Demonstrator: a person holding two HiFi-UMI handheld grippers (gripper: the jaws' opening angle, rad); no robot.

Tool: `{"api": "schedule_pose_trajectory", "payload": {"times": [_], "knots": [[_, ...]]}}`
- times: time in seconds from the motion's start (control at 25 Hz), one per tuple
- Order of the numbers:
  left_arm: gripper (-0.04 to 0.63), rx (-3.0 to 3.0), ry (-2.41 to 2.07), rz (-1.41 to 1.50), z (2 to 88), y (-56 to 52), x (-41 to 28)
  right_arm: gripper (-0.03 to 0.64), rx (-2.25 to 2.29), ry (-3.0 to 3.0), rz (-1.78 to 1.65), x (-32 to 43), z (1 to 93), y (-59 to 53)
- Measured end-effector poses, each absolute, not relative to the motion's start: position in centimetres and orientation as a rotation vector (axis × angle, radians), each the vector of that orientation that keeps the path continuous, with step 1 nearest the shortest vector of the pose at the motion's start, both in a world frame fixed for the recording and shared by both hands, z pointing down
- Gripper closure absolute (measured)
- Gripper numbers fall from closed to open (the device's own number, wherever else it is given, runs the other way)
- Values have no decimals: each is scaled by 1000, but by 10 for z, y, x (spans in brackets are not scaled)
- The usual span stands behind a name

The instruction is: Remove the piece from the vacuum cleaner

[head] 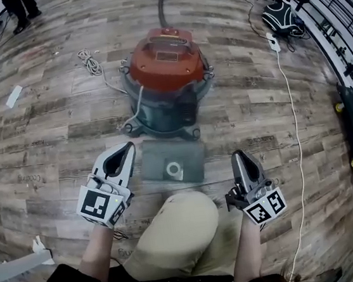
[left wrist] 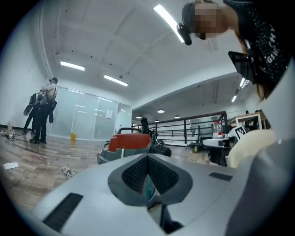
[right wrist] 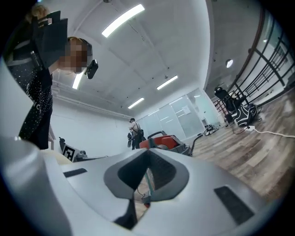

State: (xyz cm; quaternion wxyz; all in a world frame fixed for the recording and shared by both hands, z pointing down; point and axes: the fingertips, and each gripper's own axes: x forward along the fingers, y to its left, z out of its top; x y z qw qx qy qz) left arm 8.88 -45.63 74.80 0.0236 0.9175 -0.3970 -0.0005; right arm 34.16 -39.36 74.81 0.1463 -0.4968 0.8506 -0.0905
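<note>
The vacuum cleaner [head: 167,65], with a red top over a grey-teal drum, stands on the wooden floor ahead of me; it also shows in the left gripper view [left wrist: 129,140] and the right gripper view [right wrist: 162,139]. A flat grey piece [head: 173,162] with a round hole lies on the floor just in front of it. My left gripper [head: 128,148] hovers at that piece's left edge, shut with nothing between its pads [left wrist: 147,177]. My right gripper [head: 237,156] is to the right of the piece, its jaws slightly apart and empty [right wrist: 147,177].
My bent knee [head: 175,233] is just behind the grey piece. A dark hose [head: 162,1] runs away from the vacuum. A coiled white cord [head: 92,61] lies at left, a long white cable [head: 291,110] at right. A black bag [head: 279,16] and a railing [head: 336,34] are far right. People [head: 17,13] stand at back left.
</note>
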Motion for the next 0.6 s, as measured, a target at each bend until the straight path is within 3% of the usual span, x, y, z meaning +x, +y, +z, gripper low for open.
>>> {"api": "schedule_pose_trajectory", "payload": {"times": [0.04,0.6], "knots": [[588,2839,-1218,20,752,-455,92,604,-1413,2459,-277,339,751,-394],[588,2849,-1114,85,773,-453,109,606,-1422,2567,-162,328,757,-401]]}}
